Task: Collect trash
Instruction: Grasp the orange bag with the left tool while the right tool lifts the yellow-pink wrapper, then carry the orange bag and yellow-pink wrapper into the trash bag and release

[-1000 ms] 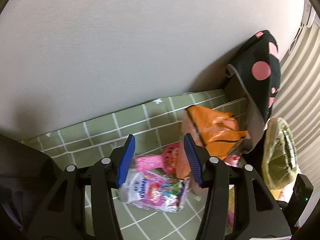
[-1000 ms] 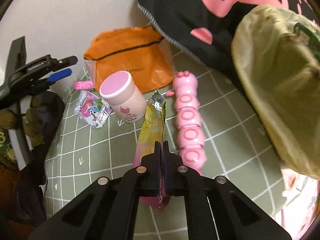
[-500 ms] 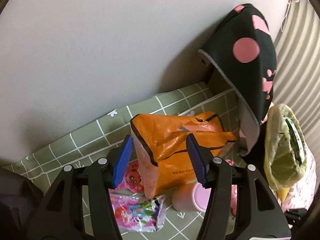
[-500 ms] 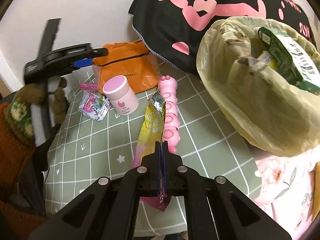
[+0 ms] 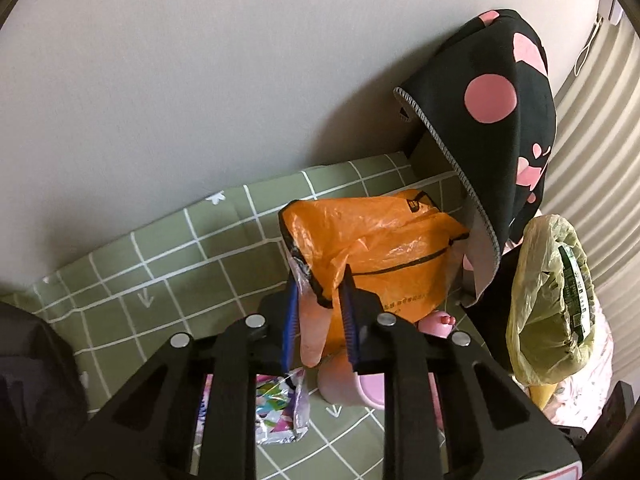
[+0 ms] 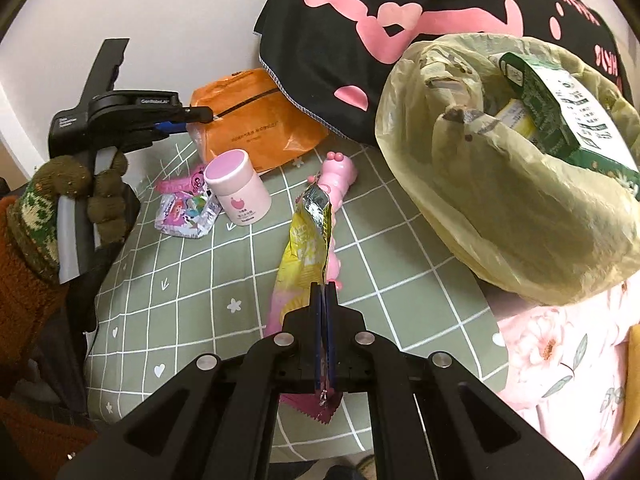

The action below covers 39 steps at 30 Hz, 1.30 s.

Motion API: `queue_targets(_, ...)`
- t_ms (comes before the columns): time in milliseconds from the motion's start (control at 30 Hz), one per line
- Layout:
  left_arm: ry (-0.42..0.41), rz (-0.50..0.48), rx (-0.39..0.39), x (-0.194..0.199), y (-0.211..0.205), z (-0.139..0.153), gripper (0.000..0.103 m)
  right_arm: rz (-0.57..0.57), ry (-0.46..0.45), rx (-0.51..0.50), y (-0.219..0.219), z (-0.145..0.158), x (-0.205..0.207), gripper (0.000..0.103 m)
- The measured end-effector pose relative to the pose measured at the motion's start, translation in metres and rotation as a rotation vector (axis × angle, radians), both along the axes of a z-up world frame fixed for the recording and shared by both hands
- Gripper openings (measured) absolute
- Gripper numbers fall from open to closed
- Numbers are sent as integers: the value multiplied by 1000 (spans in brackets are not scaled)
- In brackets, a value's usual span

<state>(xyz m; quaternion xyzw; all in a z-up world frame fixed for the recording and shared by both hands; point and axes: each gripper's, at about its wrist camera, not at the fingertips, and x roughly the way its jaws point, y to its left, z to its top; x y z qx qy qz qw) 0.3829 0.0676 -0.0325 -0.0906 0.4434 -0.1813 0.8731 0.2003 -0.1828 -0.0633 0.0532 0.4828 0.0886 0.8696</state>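
Open cloth [image 6: 224, 280] before pink jar [image 6: 238, 188]

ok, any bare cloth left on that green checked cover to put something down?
Free: the near-left of the green checked cover, between the gloved hand and the yellow foil wrapper. Crowded: the far end, around the pink-lidded jar and the orange plastic bag.

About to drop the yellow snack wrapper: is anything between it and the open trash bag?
Nothing visible blocks it. The yellow wrapper, clamped in the right gripper, hangs left of the trash bag, whose mouth gapes open.
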Motion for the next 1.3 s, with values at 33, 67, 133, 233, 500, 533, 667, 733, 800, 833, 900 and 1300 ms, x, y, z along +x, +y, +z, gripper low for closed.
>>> queue_targets(33, -13, 7, 8, -2, 1, 6, 18, 4, 2, -1, 0, 0, 3, 4)
queue_targets(67, -28, 13, 8, -5, 3, 12, 18, 14, 1, -4, 2, 0, 7, 4)
queue_targets(133, -56, 24, 3, -9, 6, 25, 18, 35, -9, -11, 6, 5, 12, 4)
queue_targets(233, -92, 38, 4, -14, 13, 45, 18, 63, -39, -19, 11, 16, 20, 4)
queue_targets(500, -159, 45, -10, -23, 14, 87, 18, 116, -126, -34, 17, 54, 37, 4)
queue_targets(533, -169, 36, -16, -24, 12, 92, 18, 115, -136, -33, 16, 60, 40, 4)
queue_targets(667, -200, 12, -22, -30, 9, 112, 18, 106, -195, -41, 9, 83, 46, 4)
queue_targets(733, -210, 9, -29, -35, 4, 120, 18, 98, -223, -55, 4, 95, 48, 4)
queue_targets(800, -220, 5, -38, -40, 0, 128, 18, 87, -249, -69, -3, 106, 49, 4)
queue_targets(833, -227, 3, -42, -42, -3, 131, 18, 77, -268, -75, -9, 114, 48, 4)
queue_targets(900, -238, -8, -45, -49, -7, 136, 17, 63, -300, -87, -20, 127, 46, 4)
queue_targets(1300, -340, -146, -77, -82, -80, 186, 15, -93, -407, -154, -104, 180, 19, 4)
